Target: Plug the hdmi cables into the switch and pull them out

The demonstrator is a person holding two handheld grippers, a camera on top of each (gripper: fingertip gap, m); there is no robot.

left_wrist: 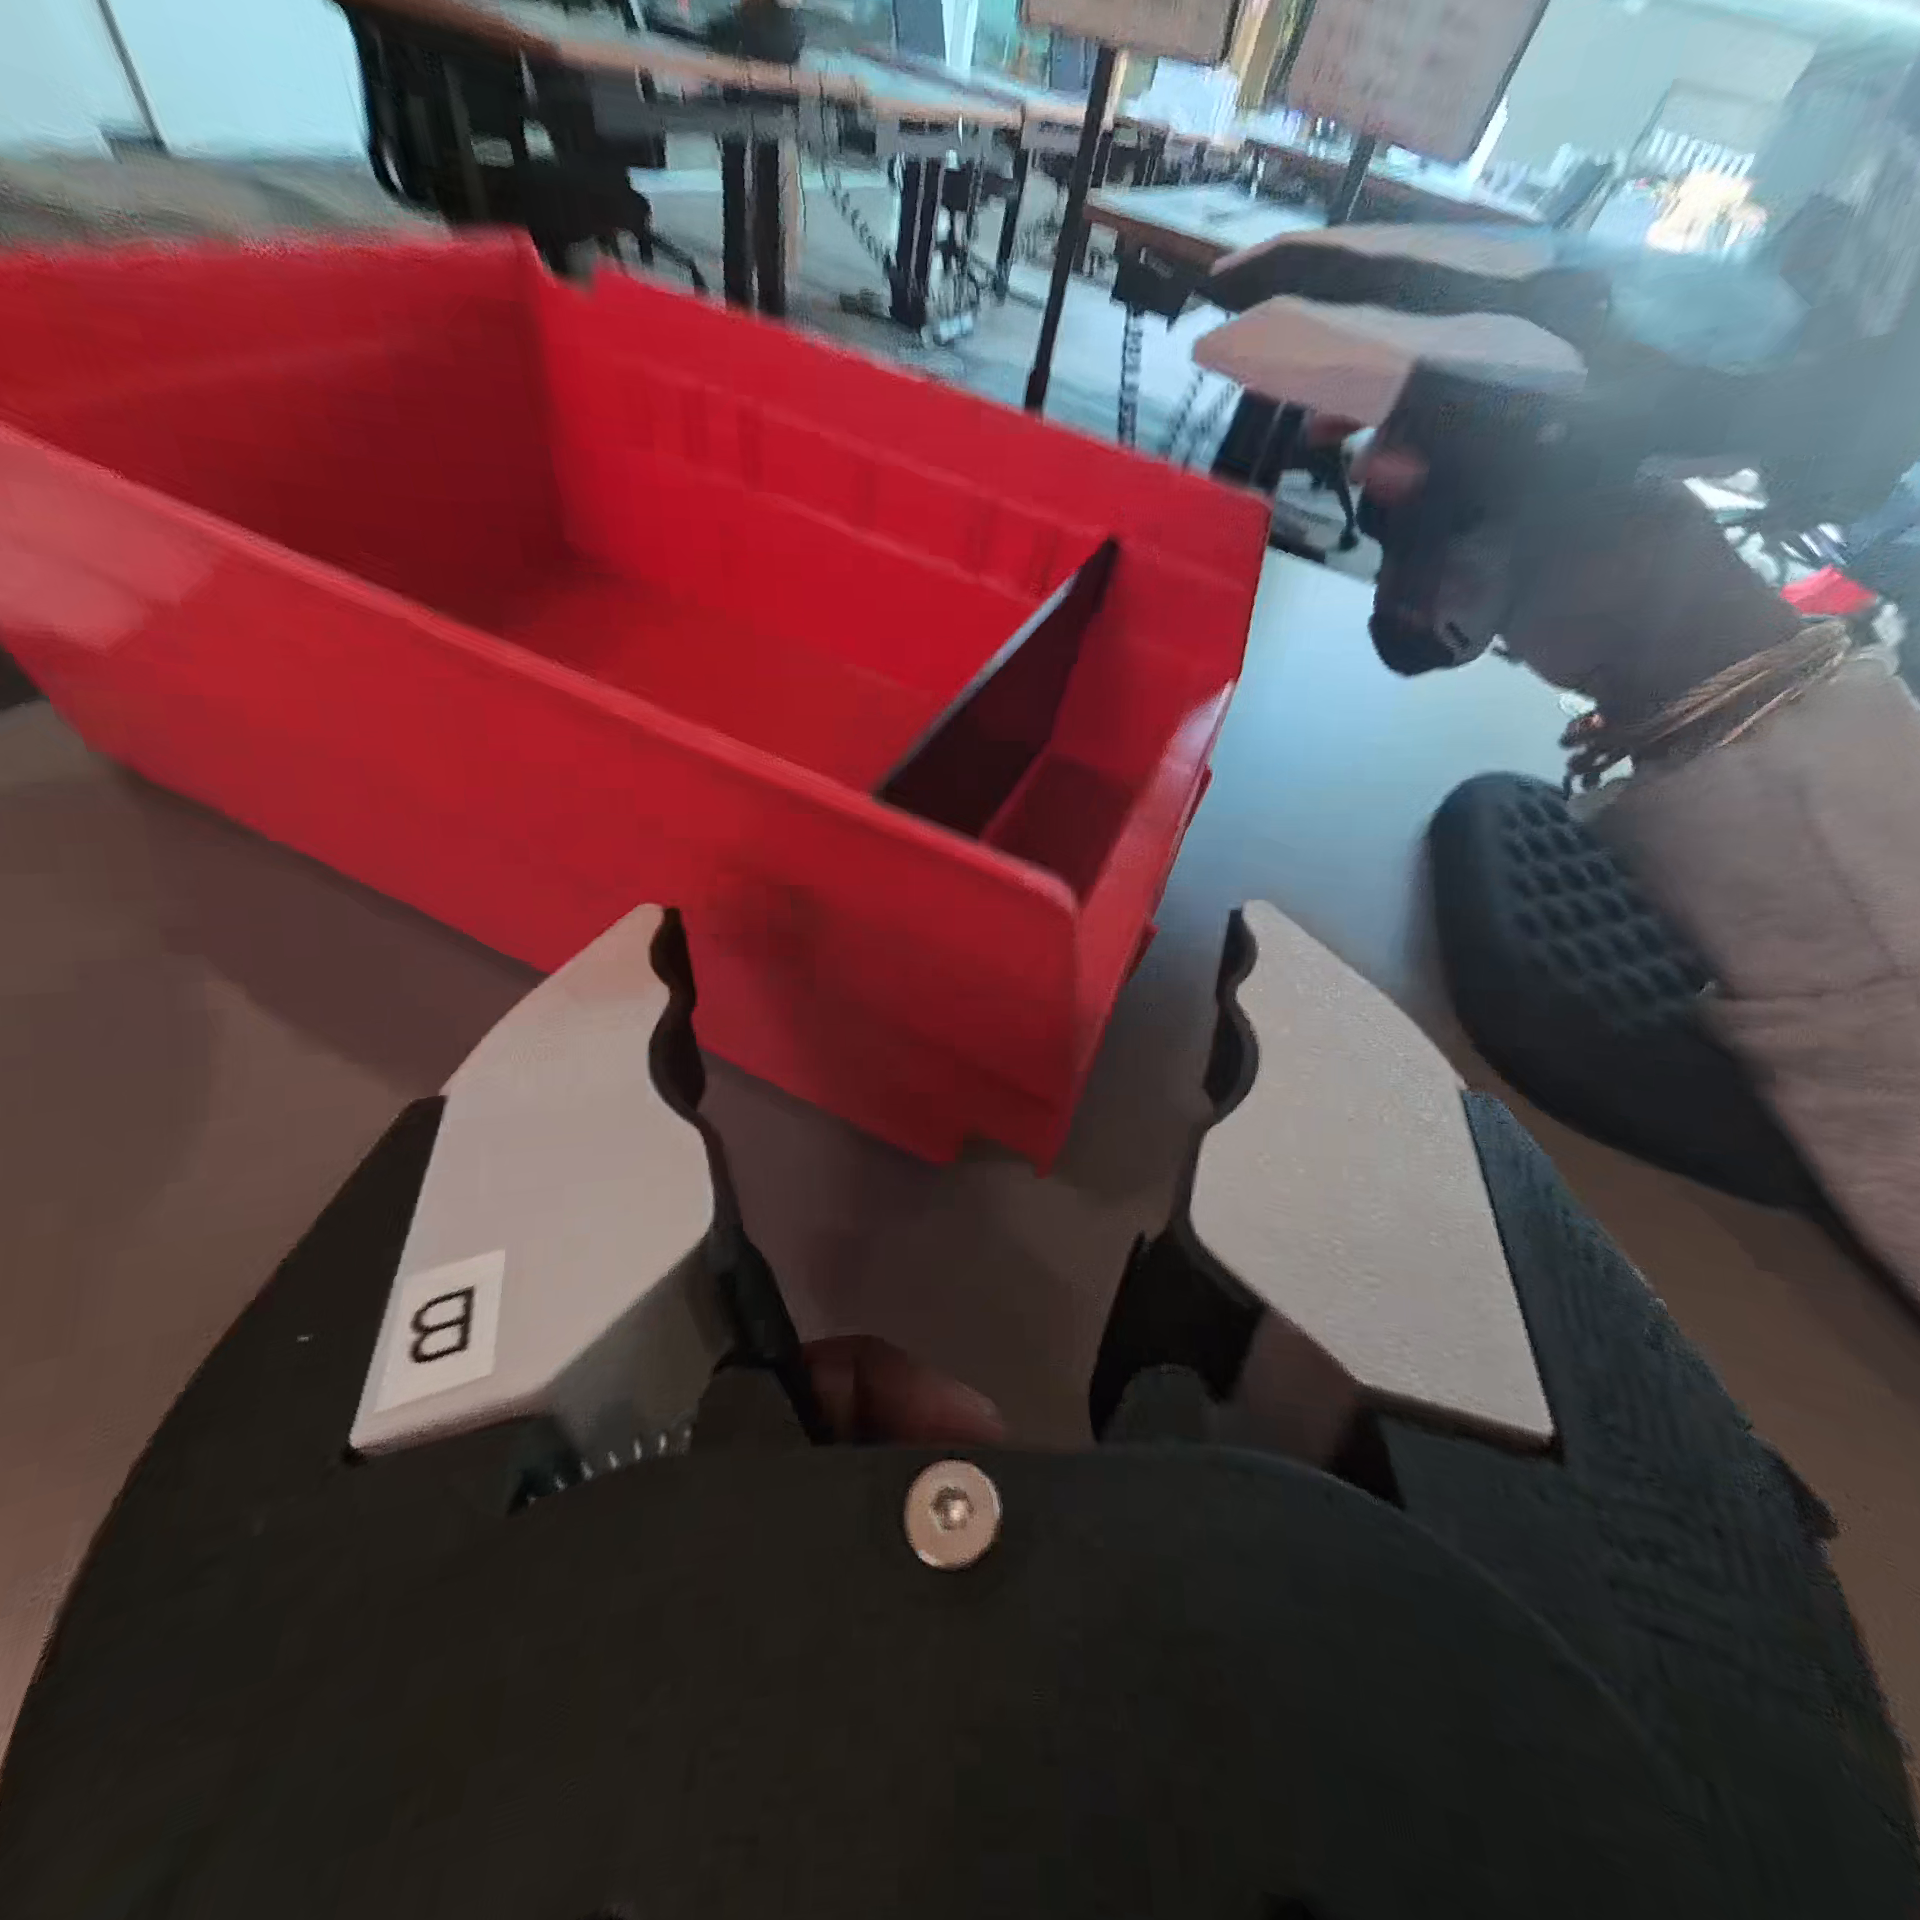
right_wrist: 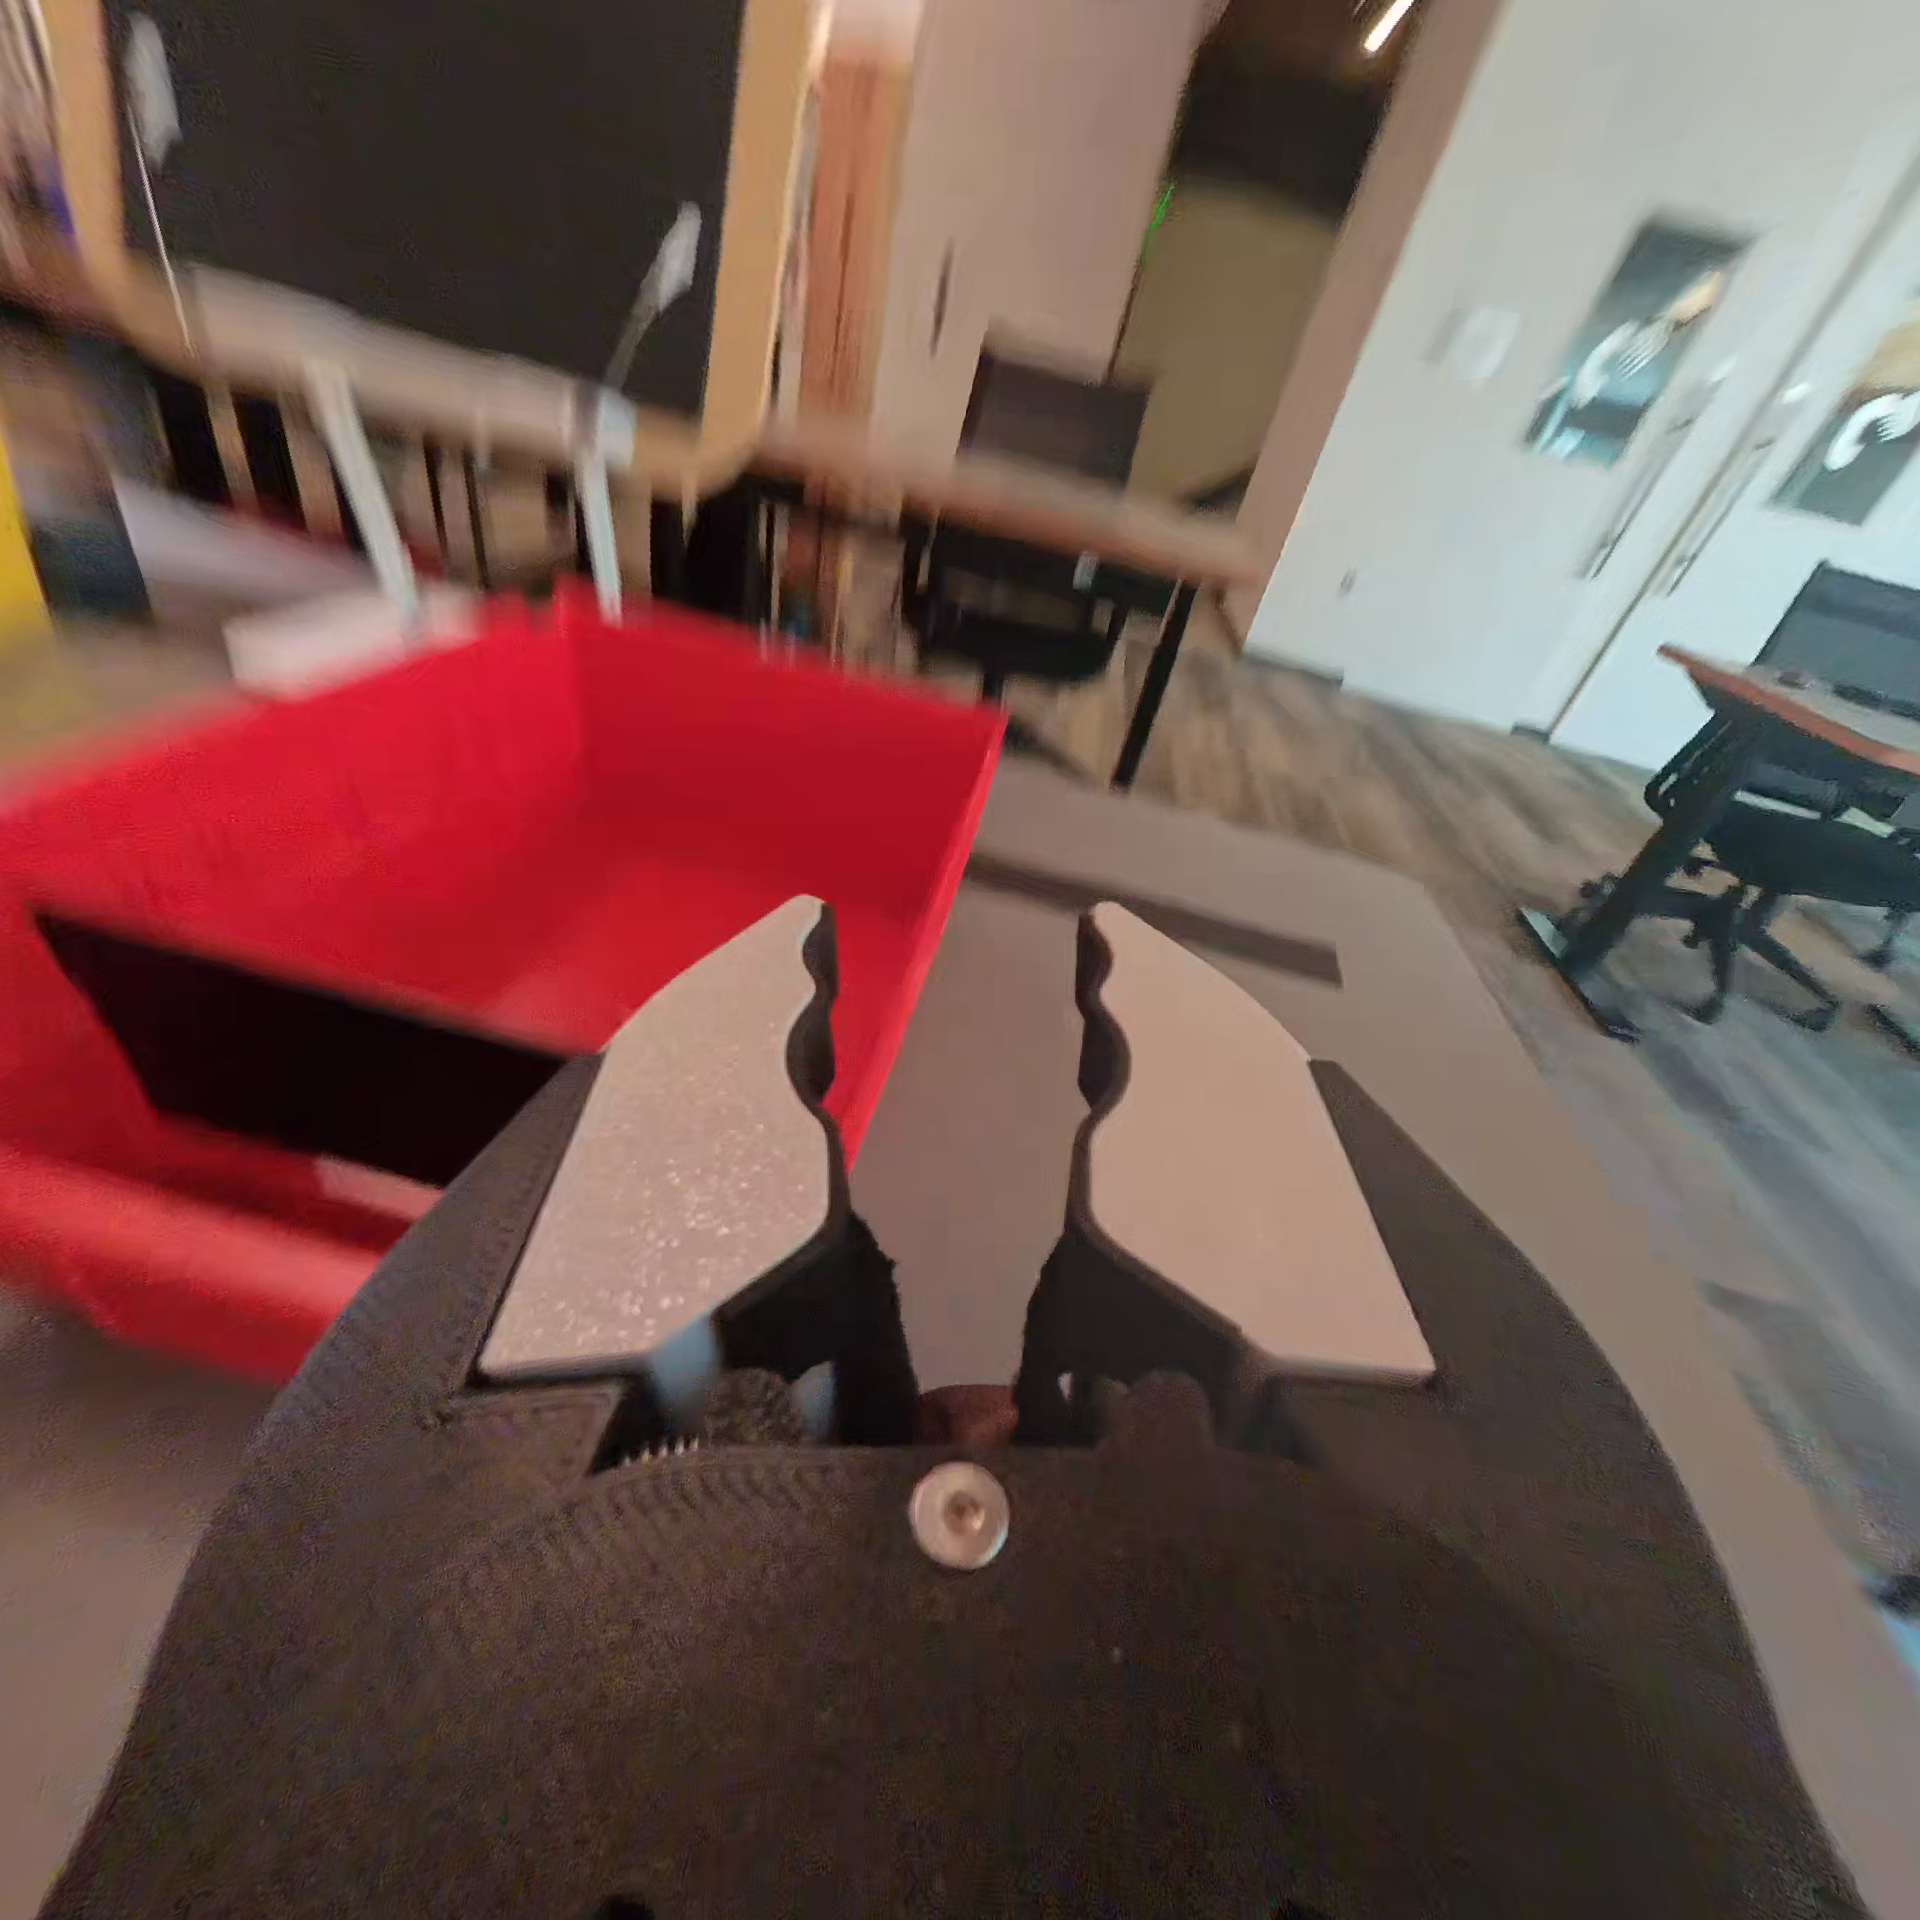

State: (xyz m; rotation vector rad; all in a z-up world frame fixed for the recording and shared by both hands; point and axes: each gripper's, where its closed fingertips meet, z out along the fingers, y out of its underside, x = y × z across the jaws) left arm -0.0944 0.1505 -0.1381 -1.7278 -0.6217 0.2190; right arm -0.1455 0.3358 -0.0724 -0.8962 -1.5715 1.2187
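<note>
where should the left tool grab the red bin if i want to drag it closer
Judging from the left wrist view, grip the red bin by its near long wall, coming down from above so the fingers straddle the rim. That wall is thin, upright and open-topped, and the left tool is open just in front of it. Stay left of the black divider, which would block the inner finger.

Black printed gripper (left_wrist: 951, 925), silver fingers (left_wrist: 582, 1143), steel screw (left_wrist: 952, 1512).

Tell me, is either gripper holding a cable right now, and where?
Nothing is held: the left gripper and right gripper are both open and empty.
</note>
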